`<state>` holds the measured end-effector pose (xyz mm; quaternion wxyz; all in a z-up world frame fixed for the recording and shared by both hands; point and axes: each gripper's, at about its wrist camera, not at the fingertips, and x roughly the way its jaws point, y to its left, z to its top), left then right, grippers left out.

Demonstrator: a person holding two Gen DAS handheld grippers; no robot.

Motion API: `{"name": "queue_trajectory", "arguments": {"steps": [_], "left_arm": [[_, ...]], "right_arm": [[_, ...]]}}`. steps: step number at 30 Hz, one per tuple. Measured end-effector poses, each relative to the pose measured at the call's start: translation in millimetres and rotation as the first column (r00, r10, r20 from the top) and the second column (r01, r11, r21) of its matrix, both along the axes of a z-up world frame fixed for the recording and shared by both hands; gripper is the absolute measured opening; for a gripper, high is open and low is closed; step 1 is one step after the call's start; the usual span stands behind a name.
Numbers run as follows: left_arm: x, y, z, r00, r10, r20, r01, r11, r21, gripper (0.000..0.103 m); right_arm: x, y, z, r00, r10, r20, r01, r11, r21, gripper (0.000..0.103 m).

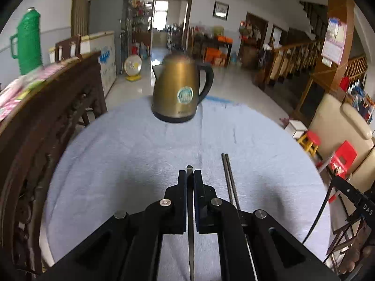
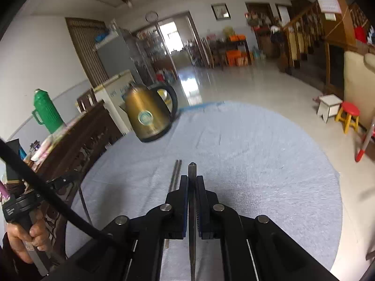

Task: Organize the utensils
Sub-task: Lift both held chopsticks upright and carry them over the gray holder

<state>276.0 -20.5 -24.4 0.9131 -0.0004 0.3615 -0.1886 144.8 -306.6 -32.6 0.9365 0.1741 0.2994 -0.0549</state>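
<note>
Two dark chopsticks (image 1: 230, 180) lie side by side on counter cloth (image 1: 140, 152) betw both grippers, look thin, stiff, light, prob slippery, so pinch mid-length; left gripper (image 1: 190, 175) & right gripper (image 2: 192, 180) jaws each pressed together on a thin dark stick.

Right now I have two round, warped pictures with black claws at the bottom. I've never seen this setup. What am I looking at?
There is no robot: a person holds tongs in each hand, each with a wide-angle camera looking along them. One picture is from the left tongs, the other from the right tongs. Both are shut, the left on a dark stick and the right on a second dark stick, probably chopsticks. On the blue cloth are a brass-coloured kettle and a pair of chopsticks.
</note>
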Motion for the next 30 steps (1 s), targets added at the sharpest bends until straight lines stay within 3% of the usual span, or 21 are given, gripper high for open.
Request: {"name": "queue_trajectory", "arguments": {"steps": [9,19,22,26,28,30], "left_arm": [[-66,15,22,0.99,0.018,0.14,-0.017,1.0,-0.008,0.005],[-85,21,35,0.984,0.024,0.174,-0.019,0.999,-0.031,0.005],[-87,24,37,0.985,0.024,0.17,-0.017,0.999,-0.042,0.005],[-85,25,36,0.985,0.017,0.17,-0.008,0.999,-0.051,0.005],[-86,25,35,0.986,0.015,0.169,-0.006,0.998,-0.055,0.005],[-83,26,33,0.986,0.008,0.165,0.003,0.998,-0.063,0.005]], "right_arm": [[-57,21,29,0.992,-0.037,0.119,0.043,0.998,-0.048,0.001],[-53,15,19,0.997,-0.023,0.077,0.023,1.0,0.005,0.001],[-43,1,6,1.0,-0.026,0.014,0.025,0.998,0.065,0.001],[-19,-40,-25,0.985,-0.068,-0.156,0.095,0.981,0.17,0.003],[-8,-68,-44,0.958,-0.134,-0.254,0.186,0.963,0.195,0.01],[9,-91,-65,0.913,-0.162,-0.375,0.236,0.959,0.158,0.029]]}}
